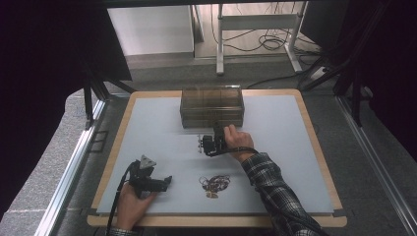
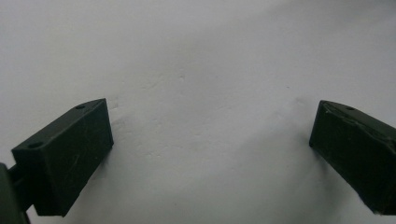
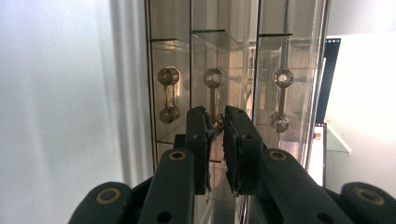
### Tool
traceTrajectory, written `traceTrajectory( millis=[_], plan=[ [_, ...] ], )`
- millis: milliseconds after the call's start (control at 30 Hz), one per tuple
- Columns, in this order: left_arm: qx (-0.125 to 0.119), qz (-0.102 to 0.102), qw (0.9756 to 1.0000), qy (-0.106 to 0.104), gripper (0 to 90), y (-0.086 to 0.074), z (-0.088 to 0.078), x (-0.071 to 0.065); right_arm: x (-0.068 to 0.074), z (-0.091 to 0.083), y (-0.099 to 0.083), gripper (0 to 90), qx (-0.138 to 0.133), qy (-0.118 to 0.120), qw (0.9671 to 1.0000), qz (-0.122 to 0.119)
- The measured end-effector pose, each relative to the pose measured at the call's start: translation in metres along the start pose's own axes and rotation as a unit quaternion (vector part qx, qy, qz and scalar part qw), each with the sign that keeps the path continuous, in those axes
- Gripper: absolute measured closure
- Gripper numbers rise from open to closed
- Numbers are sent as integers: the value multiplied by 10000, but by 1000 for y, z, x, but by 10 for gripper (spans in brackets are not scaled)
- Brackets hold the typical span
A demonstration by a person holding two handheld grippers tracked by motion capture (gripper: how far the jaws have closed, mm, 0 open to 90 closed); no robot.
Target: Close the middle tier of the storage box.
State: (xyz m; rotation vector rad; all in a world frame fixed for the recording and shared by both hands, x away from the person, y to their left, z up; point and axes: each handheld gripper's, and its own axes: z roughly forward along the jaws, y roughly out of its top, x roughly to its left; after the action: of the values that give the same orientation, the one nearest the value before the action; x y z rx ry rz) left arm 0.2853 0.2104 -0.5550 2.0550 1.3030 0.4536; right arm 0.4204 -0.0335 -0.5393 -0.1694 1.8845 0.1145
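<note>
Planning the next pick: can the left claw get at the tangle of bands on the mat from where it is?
Probably yes. The left claw lies open on the mat, pointing toward the bands, with bare mat between them; the right claw is up at the box.

A grey-topped table (image 1: 157,128) carries a clear drawer box (image 1: 212,106) upper centre and a tangle of bands (image 1: 214,185) lower centre.

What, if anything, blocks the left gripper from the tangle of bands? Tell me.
Nothing visible. The left gripper rests open on the mat, and only bare mat lies between it and the bands.
</note>
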Motion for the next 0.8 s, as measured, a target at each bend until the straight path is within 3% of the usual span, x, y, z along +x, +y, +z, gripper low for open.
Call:
traceTrajectory(
  millis=[800],
  plan=[
    [0,0,10000,1,0,0,0,0,2,-6,-1,765,-108,8,9999,24]
  ],
)
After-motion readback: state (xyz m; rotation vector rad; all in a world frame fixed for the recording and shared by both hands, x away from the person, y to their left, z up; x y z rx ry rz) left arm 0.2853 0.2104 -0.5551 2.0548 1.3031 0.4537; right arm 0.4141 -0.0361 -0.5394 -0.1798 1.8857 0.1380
